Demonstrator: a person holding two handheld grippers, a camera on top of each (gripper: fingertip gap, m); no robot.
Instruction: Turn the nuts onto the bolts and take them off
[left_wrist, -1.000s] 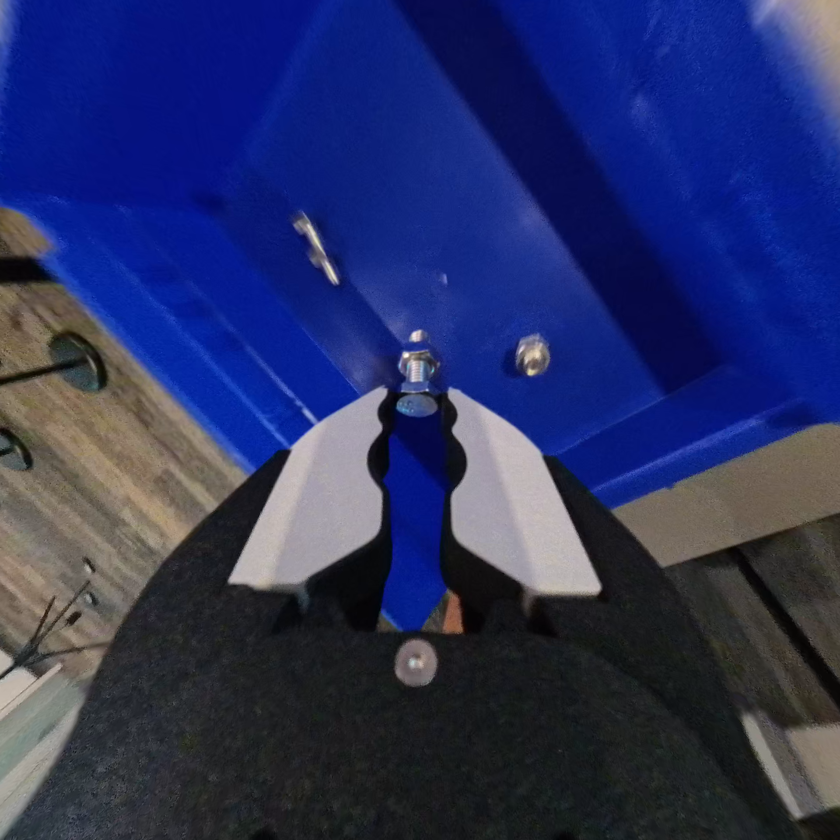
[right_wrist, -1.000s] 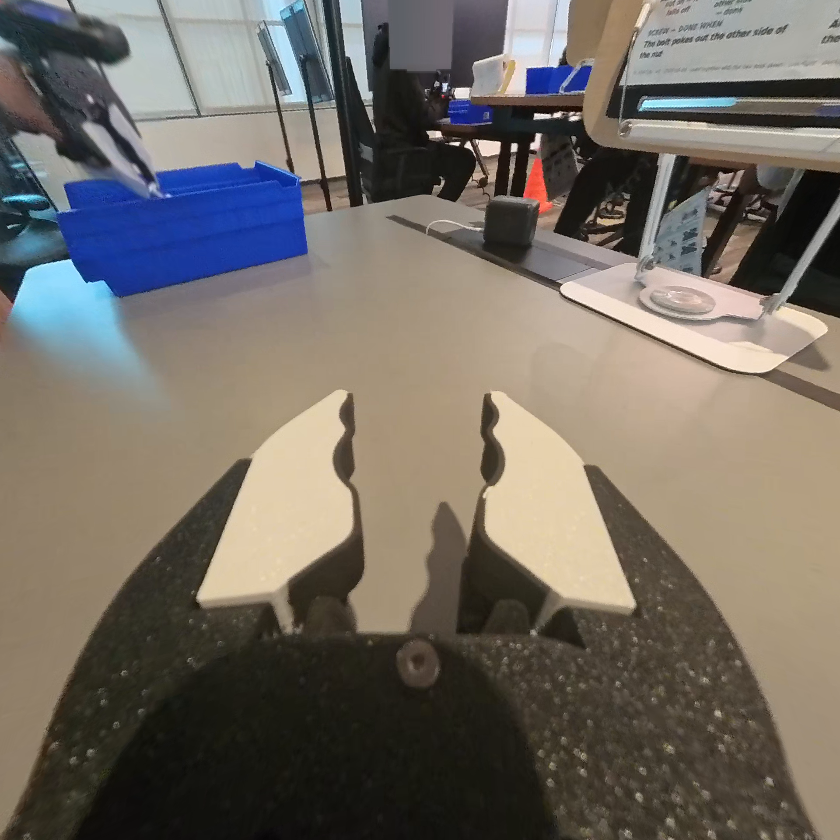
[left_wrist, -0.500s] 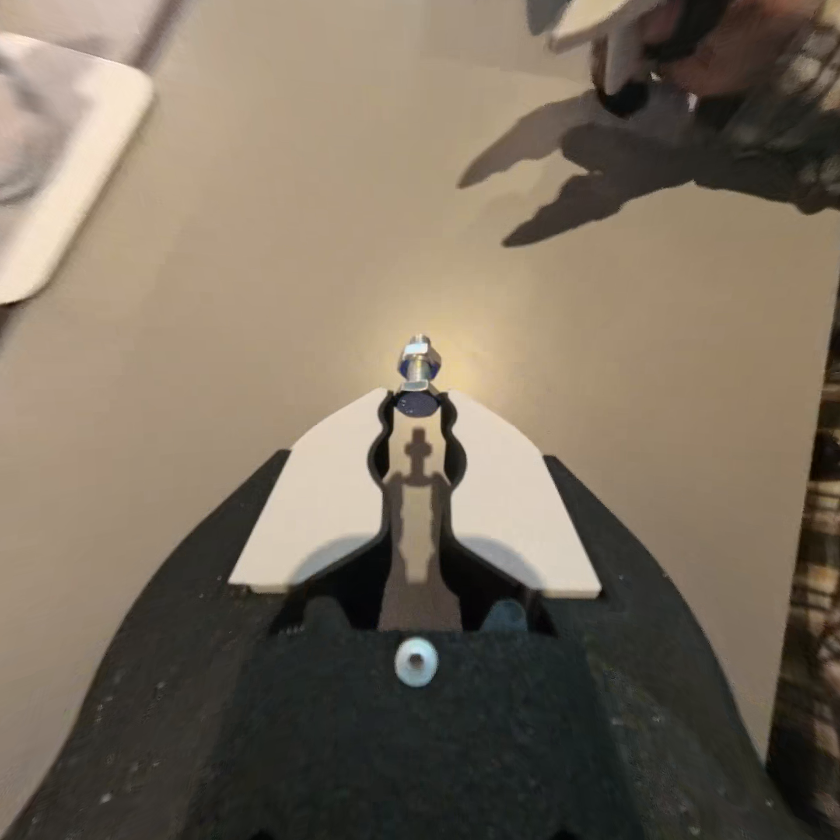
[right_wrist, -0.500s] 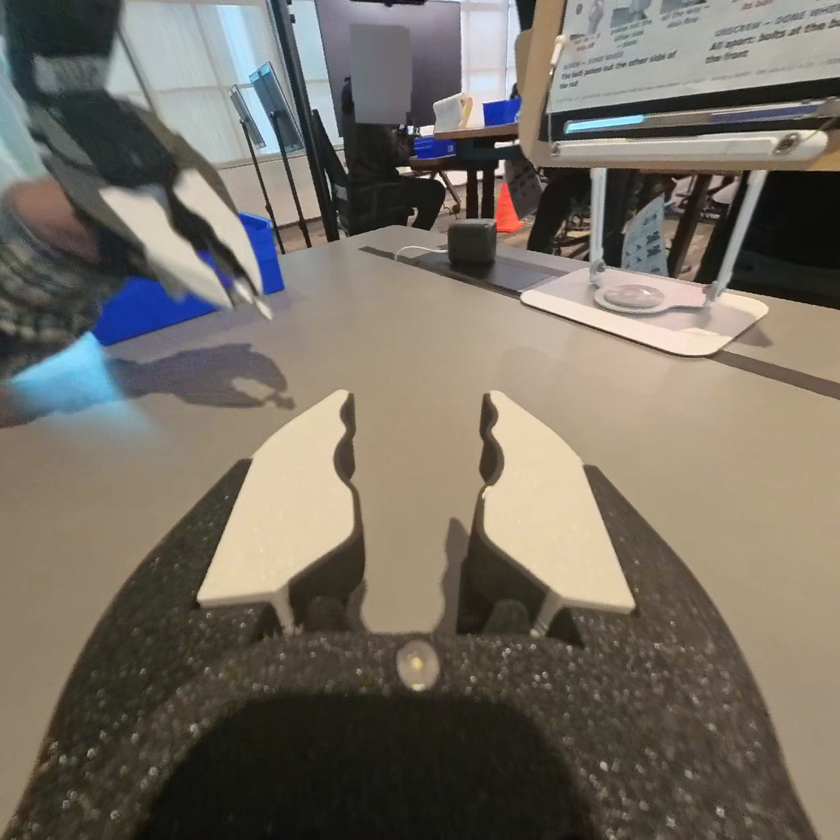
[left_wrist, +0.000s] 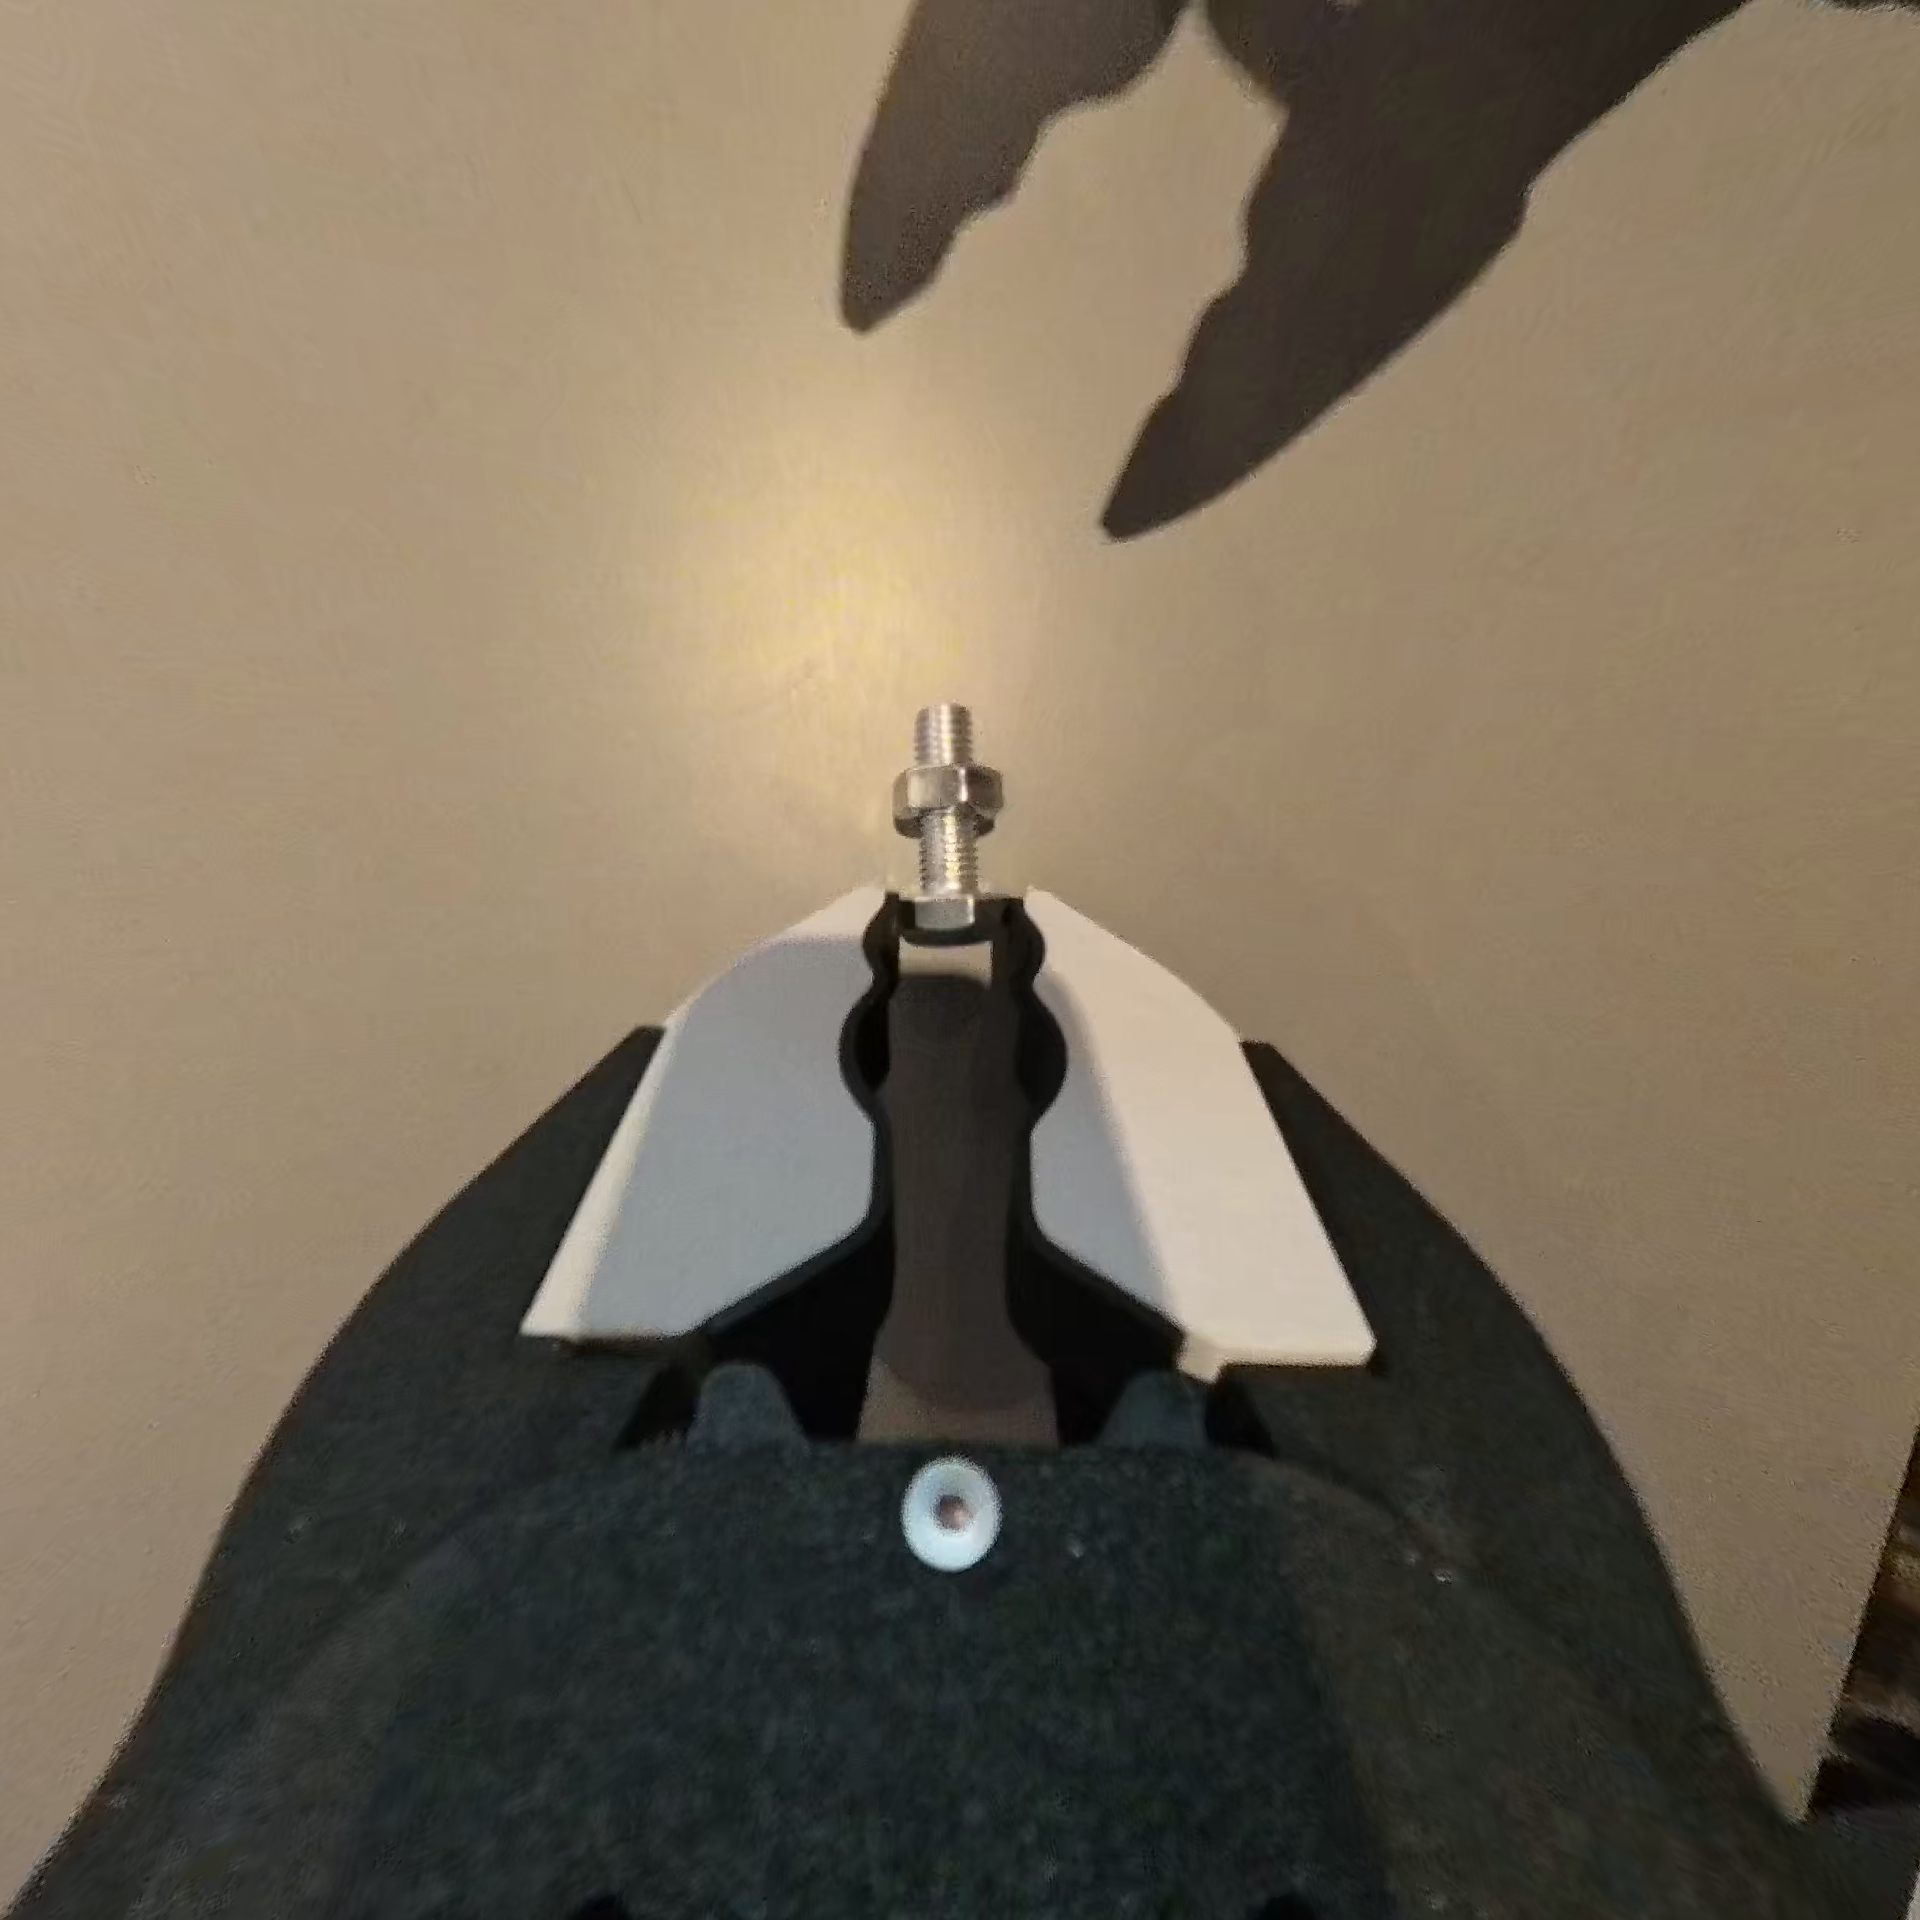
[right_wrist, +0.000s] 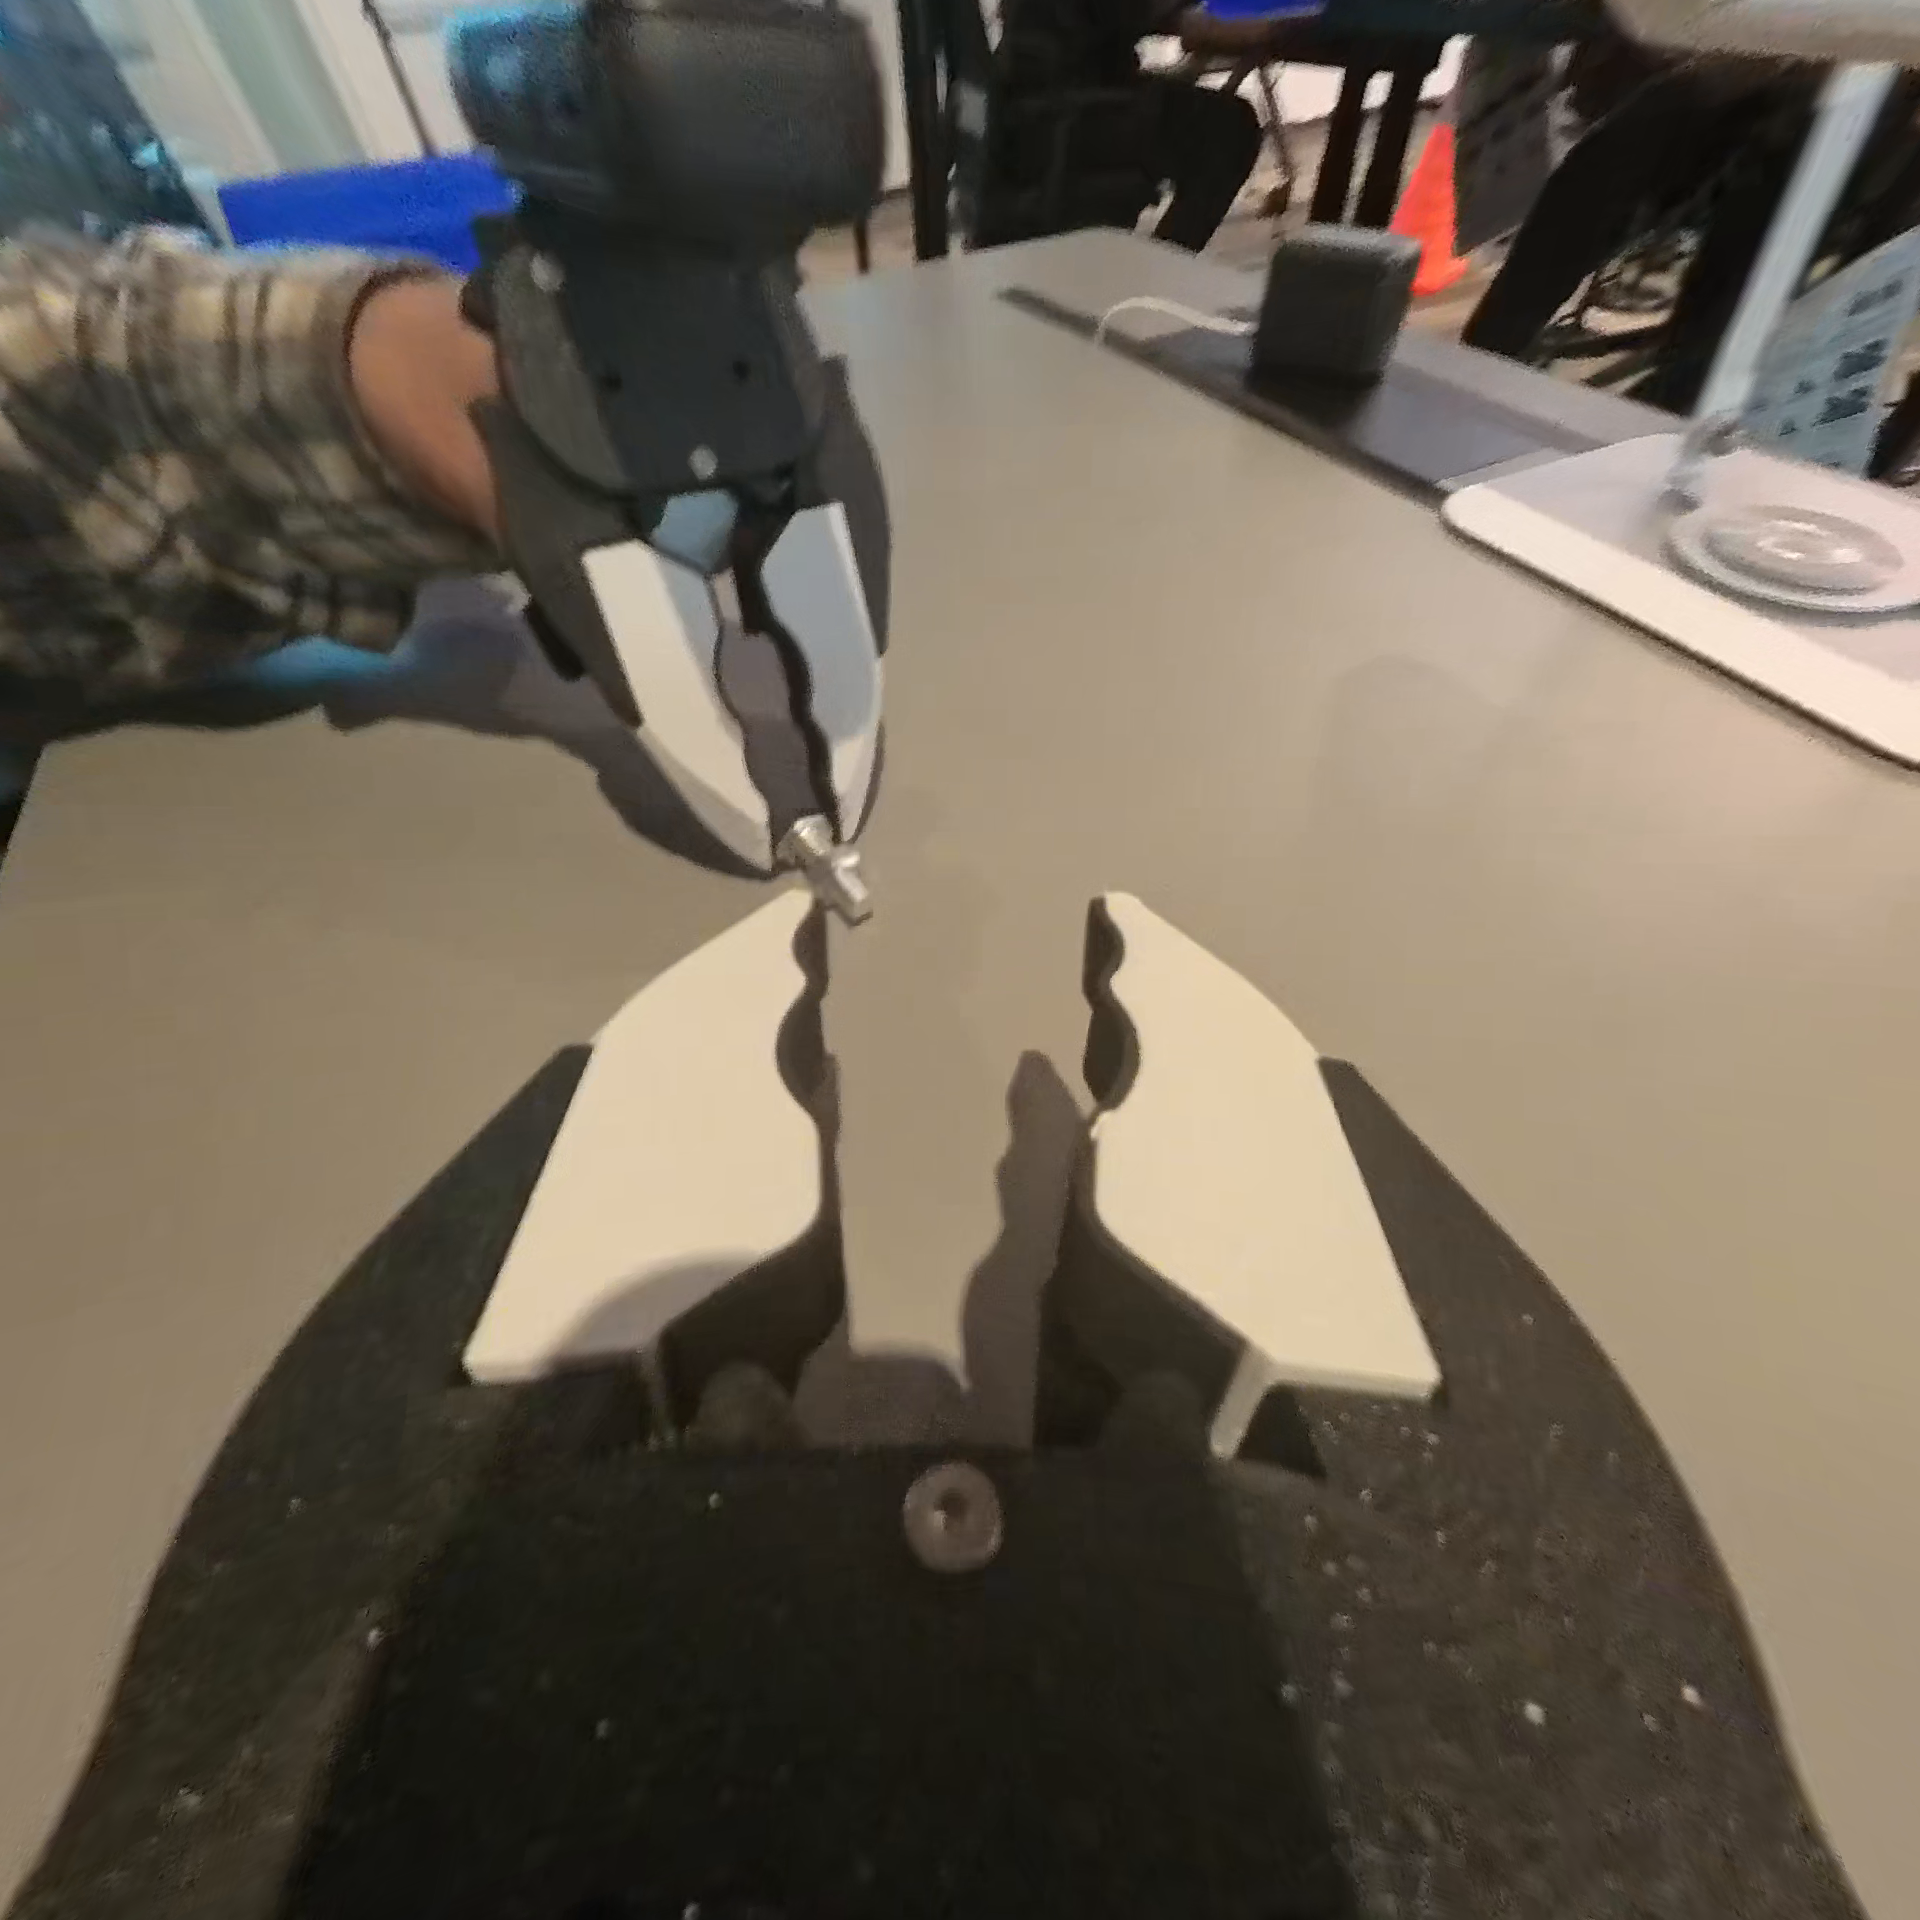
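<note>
My left gripper (left_wrist: 948, 906) is shut on the head of a silver bolt (left_wrist: 945, 854) whose threaded shaft points away from it. A silver nut (left_wrist: 945, 798) sits partway along the thread. In the right wrist view the left gripper (right_wrist: 805, 831) points down toward the table with the bolt (right_wrist: 831, 875) at its tip. My right gripper (right_wrist: 951, 914) is open and empty, low over the grey table (right_wrist: 1351, 831). The bolt tip hangs just ahead of the right gripper's left fingertip (right_wrist: 779, 925).
A blue bin (right_wrist: 353, 203) stands at the far left behind the sleeved arm (right_wrist: 208, 447). A black cube (right_wrist: 1335, 301) and a white stand base (right_wrist: 1683, 592) with a clear disc are at the back right. The right gripper's shadow (left_wrist: 1299, 260) falls on the table. My hands' fingertips stand some 12 centimetres from each other.
My left gripper has carried the bolt with its nut out of the blue bin and over to the table, in front of the right gripper. The right gripper stayed open.
</note>
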